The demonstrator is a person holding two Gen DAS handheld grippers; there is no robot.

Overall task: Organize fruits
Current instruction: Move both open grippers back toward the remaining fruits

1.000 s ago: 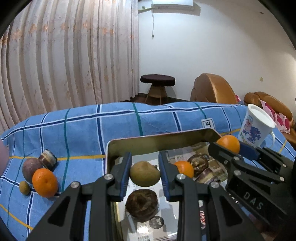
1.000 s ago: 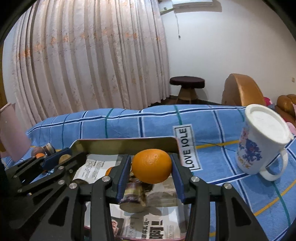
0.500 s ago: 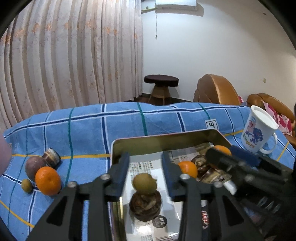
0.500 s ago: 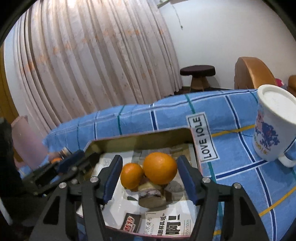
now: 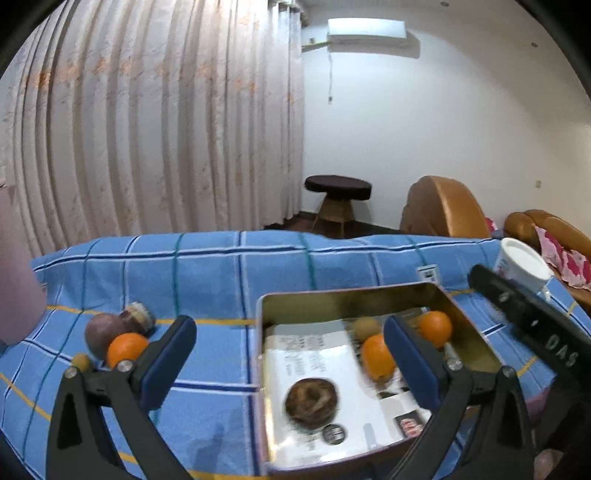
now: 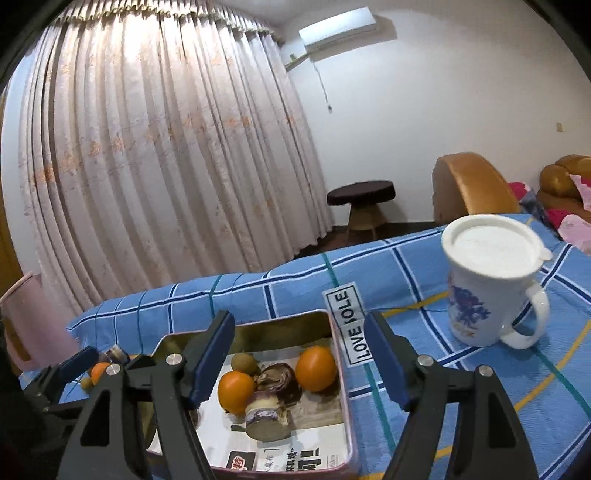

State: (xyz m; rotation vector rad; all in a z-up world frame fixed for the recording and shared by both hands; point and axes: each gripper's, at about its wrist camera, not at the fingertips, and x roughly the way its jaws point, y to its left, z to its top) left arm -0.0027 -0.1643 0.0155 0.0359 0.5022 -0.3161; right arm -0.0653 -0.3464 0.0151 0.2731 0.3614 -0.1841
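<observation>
With both the left hand-held gripper (image 5: 288,354) and right hand-held gripper (image 6: 299,350) spread empty, we have several fruits in the tin tray (image 5: 469,321), while an orange (image 5: 125,349) and three more wait left of it.

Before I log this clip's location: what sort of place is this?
Most likely a home living room: floor-length curtains, a wall air conditioner, tan leather armchairs, and a table under a blue plaid cloth.
</observation>
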